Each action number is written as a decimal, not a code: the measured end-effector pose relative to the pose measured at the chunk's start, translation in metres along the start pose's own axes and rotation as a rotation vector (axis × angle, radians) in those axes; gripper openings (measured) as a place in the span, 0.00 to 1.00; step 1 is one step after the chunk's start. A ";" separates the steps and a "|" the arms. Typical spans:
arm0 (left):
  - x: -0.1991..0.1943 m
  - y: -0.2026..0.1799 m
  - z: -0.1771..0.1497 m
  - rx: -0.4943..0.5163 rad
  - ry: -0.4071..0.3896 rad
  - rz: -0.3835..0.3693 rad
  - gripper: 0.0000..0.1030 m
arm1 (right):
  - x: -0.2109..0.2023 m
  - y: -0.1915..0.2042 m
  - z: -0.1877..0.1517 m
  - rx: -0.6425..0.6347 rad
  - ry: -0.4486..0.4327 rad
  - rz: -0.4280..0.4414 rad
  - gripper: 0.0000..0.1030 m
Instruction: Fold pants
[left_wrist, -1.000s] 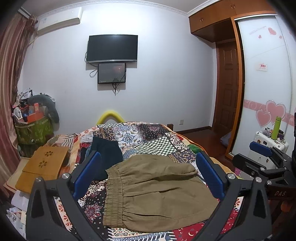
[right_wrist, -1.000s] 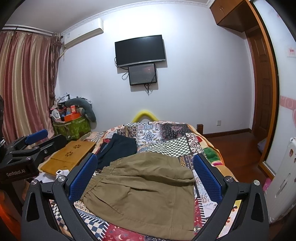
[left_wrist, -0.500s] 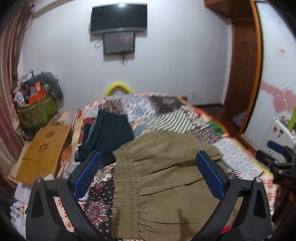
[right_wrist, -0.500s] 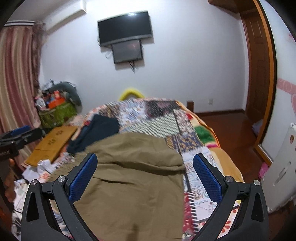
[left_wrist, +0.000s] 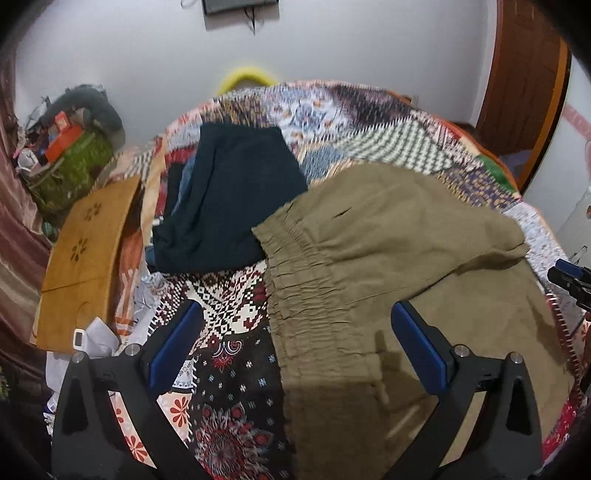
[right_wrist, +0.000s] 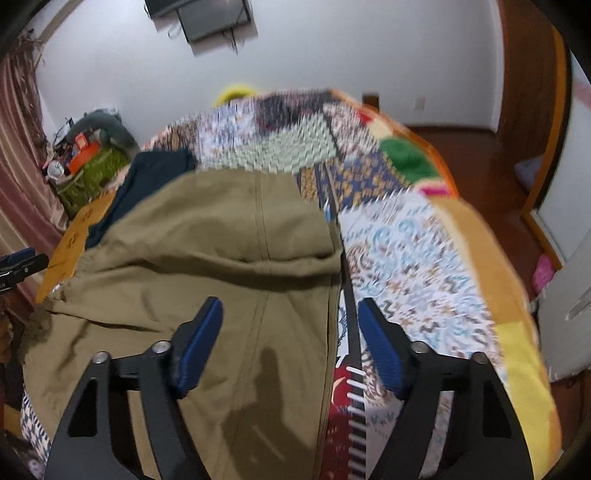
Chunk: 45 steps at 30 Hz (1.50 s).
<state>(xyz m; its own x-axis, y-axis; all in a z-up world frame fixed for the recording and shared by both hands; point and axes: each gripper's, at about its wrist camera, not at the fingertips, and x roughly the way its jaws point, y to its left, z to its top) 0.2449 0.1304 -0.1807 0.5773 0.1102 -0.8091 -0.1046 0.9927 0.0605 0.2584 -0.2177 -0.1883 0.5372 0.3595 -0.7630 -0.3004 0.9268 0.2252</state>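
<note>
One fold seems done: the pants are lying doubled over on the bed, beside dark clothes — more folding looks left. Both hand-held grippers, left and right, are hovering released, grasping nothing.

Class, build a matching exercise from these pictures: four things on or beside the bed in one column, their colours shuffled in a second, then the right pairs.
Things:
1. pants
2. folded garment
3. board
4. hoop

Colours:
A. yellow
B. dark navy
C. khaki
D. light-brown wood

Pairs: 1-C, 2-B, 3-D, 4-A
</note>
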 end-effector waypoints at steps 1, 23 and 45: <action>0.007 0.002 0.001 0.000 0.023 -0.012 0.95 | 0.008 -0.002 0.001 0.002 0.029 0.012 0.60; 0.080 0.020 0.000 -0.022 0.166 -0.104 0.87 | 0.077 -0.006 0.019 -0.194 0.206 -0.090 0.14; 0.059 0.056 -0.030 -0.115 0.126 -0.020 0.86 | 0.084 0.024 0.021 -0.208 0.221 -0.061 0.08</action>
<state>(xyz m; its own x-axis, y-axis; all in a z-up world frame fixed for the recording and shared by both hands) 0.2487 0.1907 -0.2430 0.4748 0.0760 -0.8768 -0.1897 0.9817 -0.0177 0.3124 -0.1634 -0.2344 0.3819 0.2501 -0.8897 -0.4397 0.8959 0.0632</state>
